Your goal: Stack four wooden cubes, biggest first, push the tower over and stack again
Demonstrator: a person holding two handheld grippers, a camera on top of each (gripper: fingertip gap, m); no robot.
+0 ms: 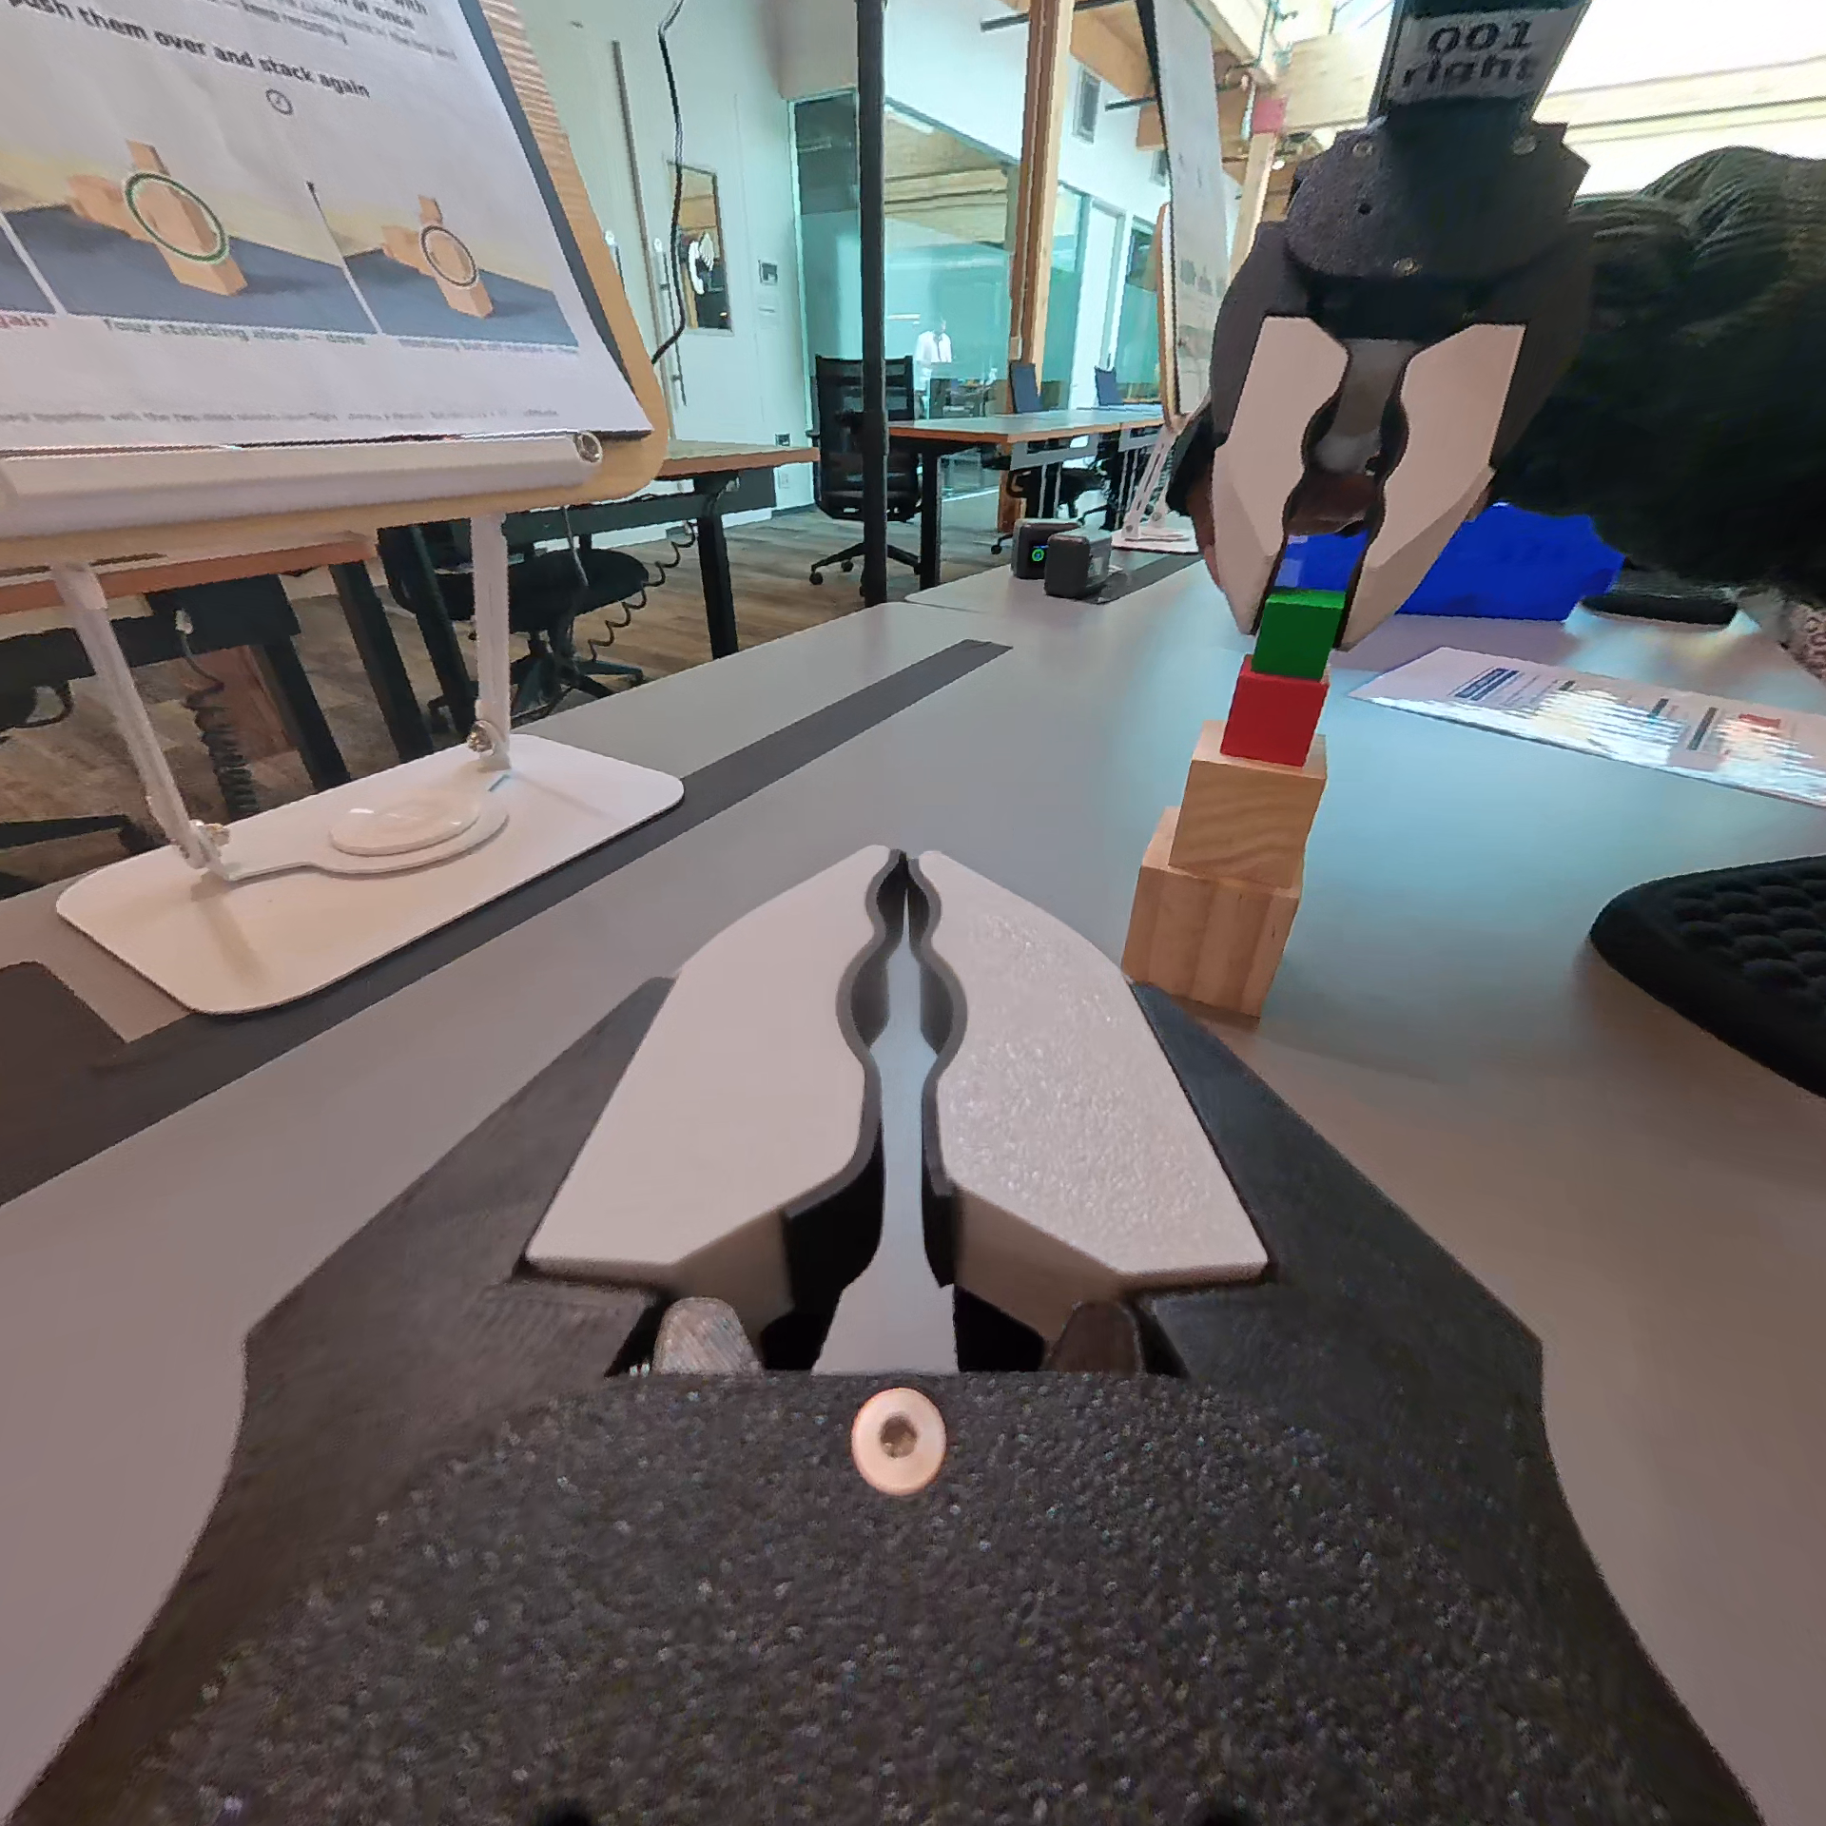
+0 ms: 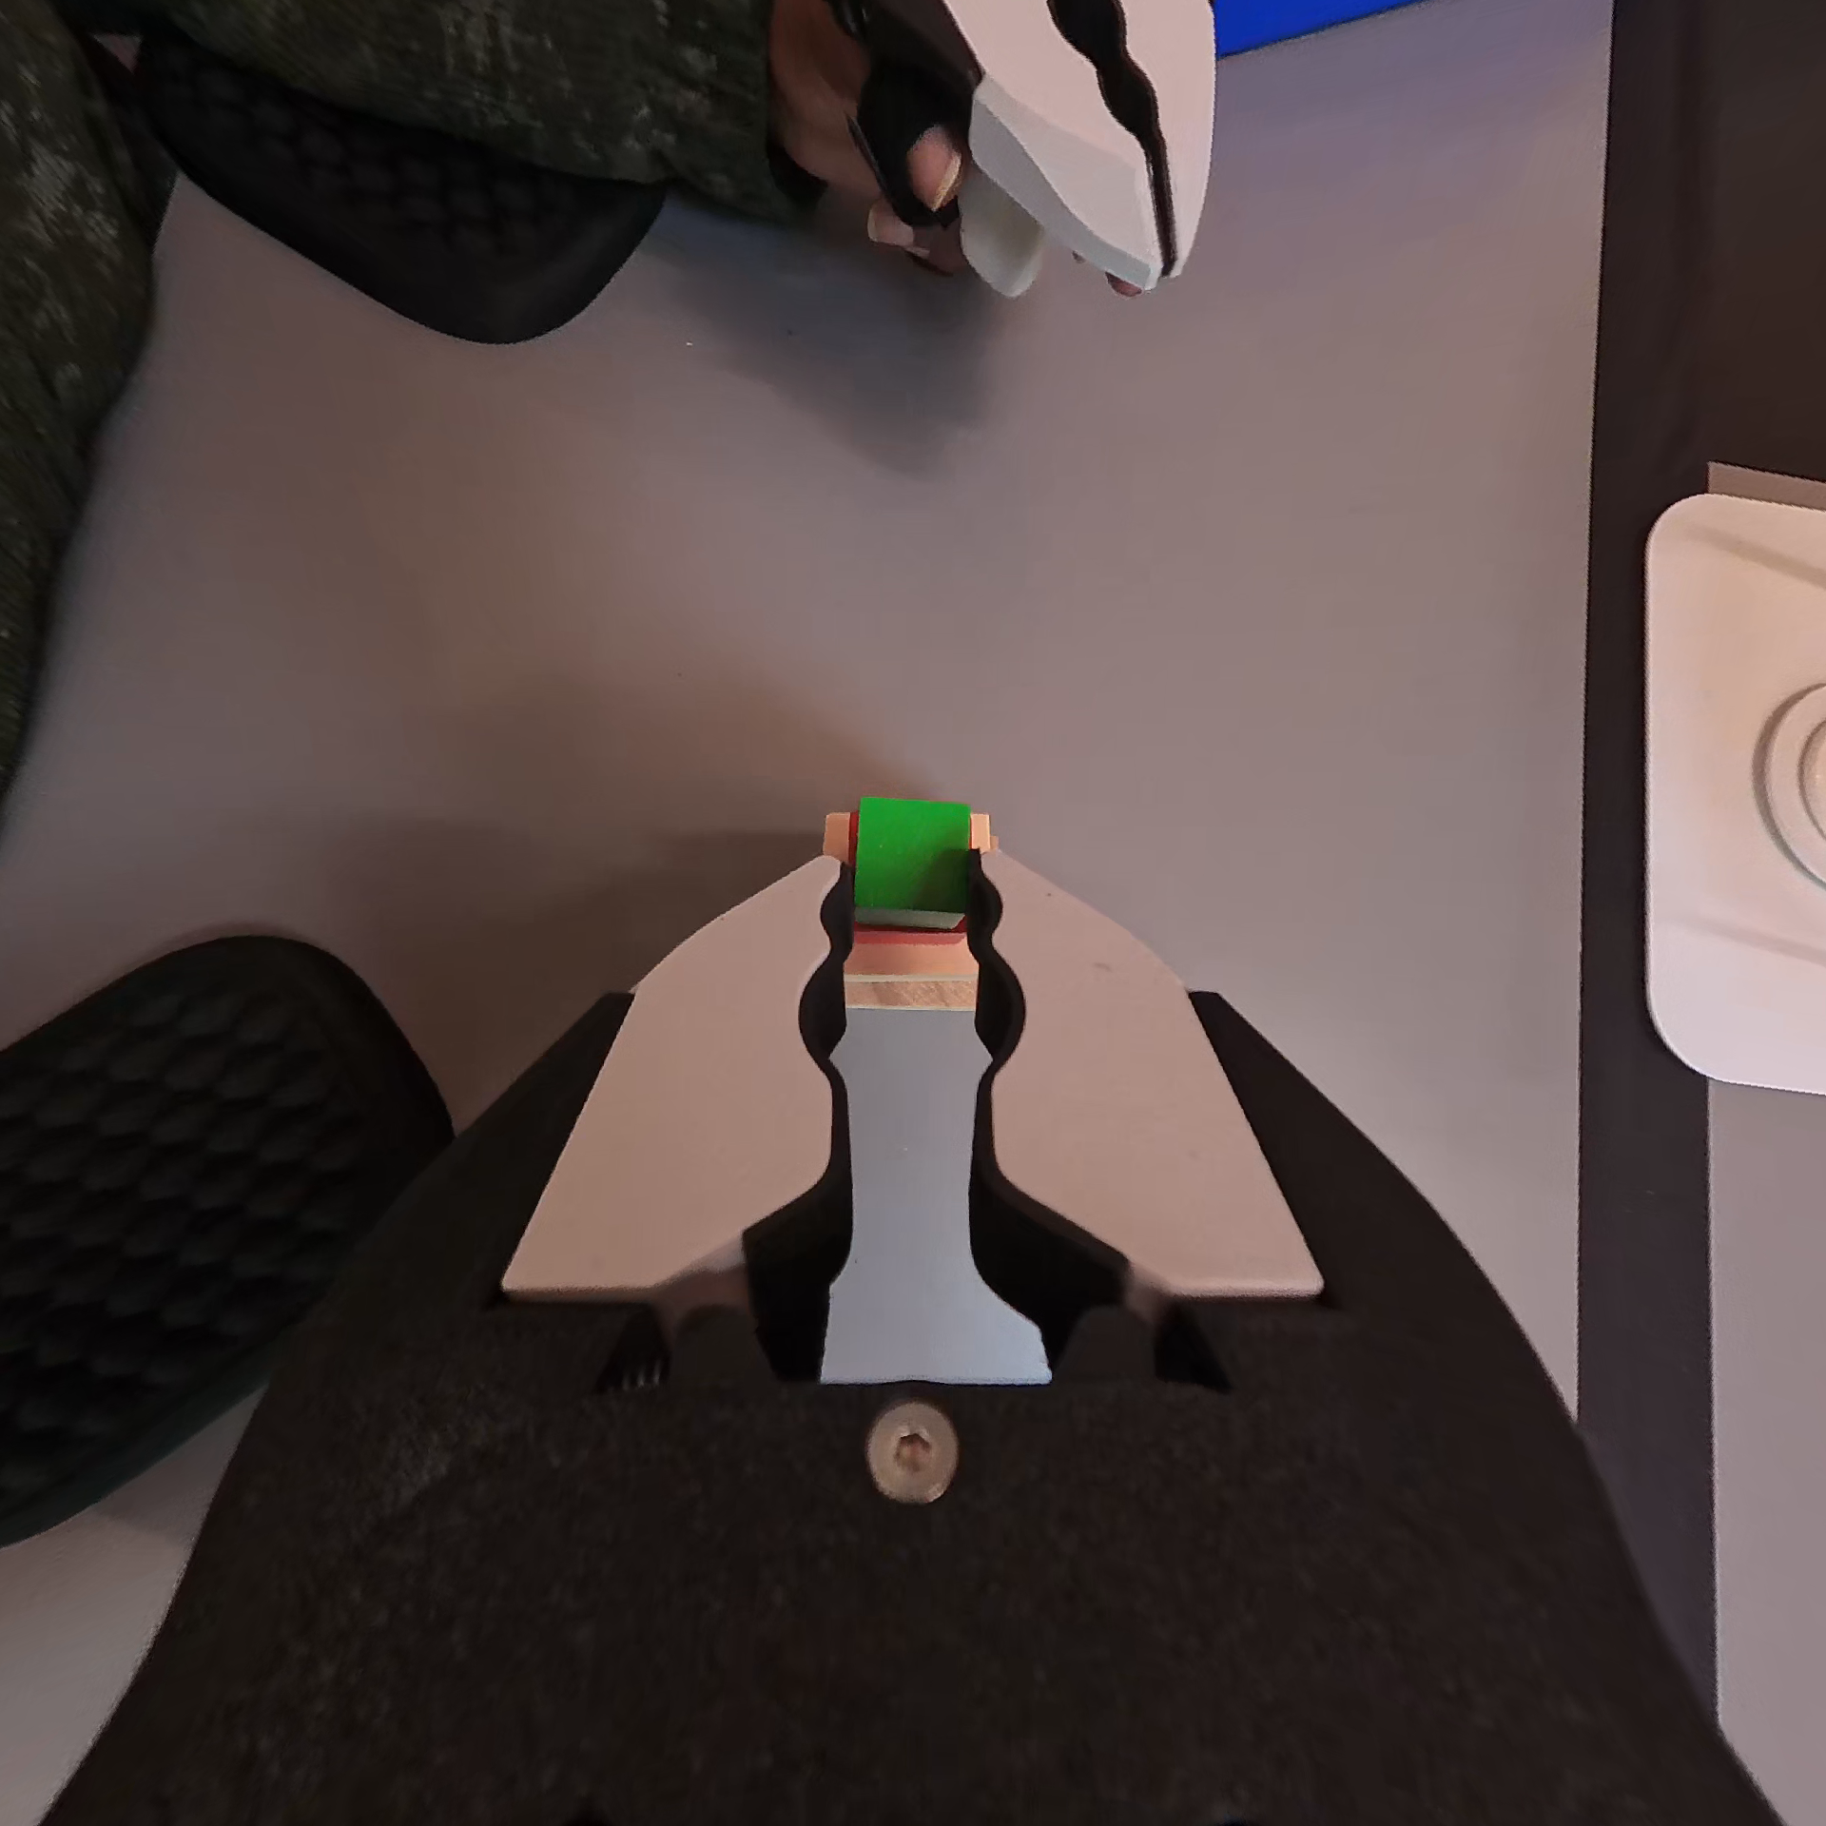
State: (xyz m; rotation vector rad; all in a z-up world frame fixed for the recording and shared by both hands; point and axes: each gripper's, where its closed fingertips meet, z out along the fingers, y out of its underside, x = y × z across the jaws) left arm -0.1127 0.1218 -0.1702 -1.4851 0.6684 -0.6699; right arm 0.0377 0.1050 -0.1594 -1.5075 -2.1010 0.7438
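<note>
Tongs of the left hand lie low over the grey desk, closed with nothing between their tips. Just beyond and to their right stands a stack: two plain wooden blocks, a red cube on them, a green cube on top. The right tongs reach down from above and grip that green cube, both pads pressed to its sides. Farther left, a white stand holds a printed sheet; another paper lies behind the stack.
</note>
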